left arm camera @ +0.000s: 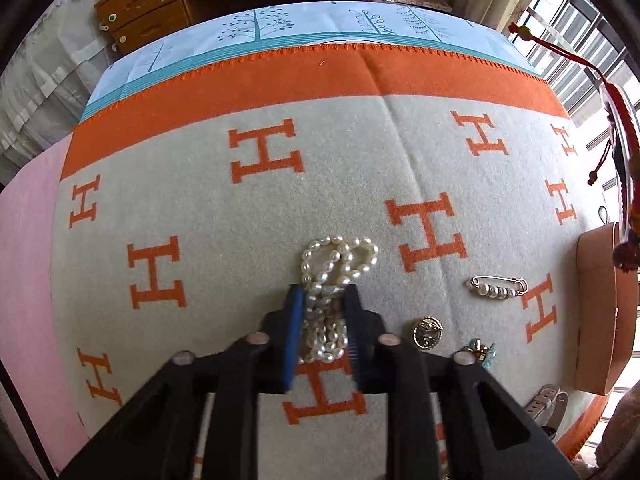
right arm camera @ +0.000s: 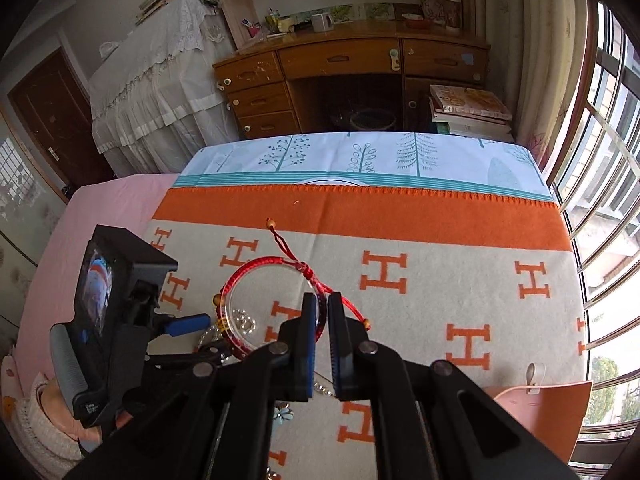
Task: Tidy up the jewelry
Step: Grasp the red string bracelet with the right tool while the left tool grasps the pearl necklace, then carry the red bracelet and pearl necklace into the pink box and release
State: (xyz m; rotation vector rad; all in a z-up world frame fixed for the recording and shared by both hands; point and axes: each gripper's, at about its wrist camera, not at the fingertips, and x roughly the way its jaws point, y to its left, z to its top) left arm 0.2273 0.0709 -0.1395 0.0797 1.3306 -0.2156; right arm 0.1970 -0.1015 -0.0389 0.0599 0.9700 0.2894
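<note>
My left gripper [left arm camera: 323,294] is shut on a bunched white pearl strand [left arm camera: 336,268] resting on the H-patterned blanket [left arm camera: 200,208]. My right gripper [right arm camera: 322,300] is shut on a red corded bangle [right arm camera: 240,300] and holds it above the blanket; the bangle also hangs at the right edge of the left wrist view [left arm camera: 618,128]. An orange jewelry box [left arm camera: 604,312] stands at the right and shows in the right wrist view [right arm camera: 536,416]. The left gripper body [right arm camera: 120,320] with the pearls [right arm camera: 244,322] shows at lower left of the right wrist view.
On the blanket lie a pearl safety-pin brooch [left arm camera: 499,287], a gold round brooch [left arm camera: 427,332], a teal-and-gold piece [left arm camera: 482,353] and a watch strap [left arm camera: 548,404]. A wooden desk [right arm camera: 344,76], stacked books [right arm camera: 468,114] and a window [right arm camera: 604,160] lie beyond the bed.
</note>
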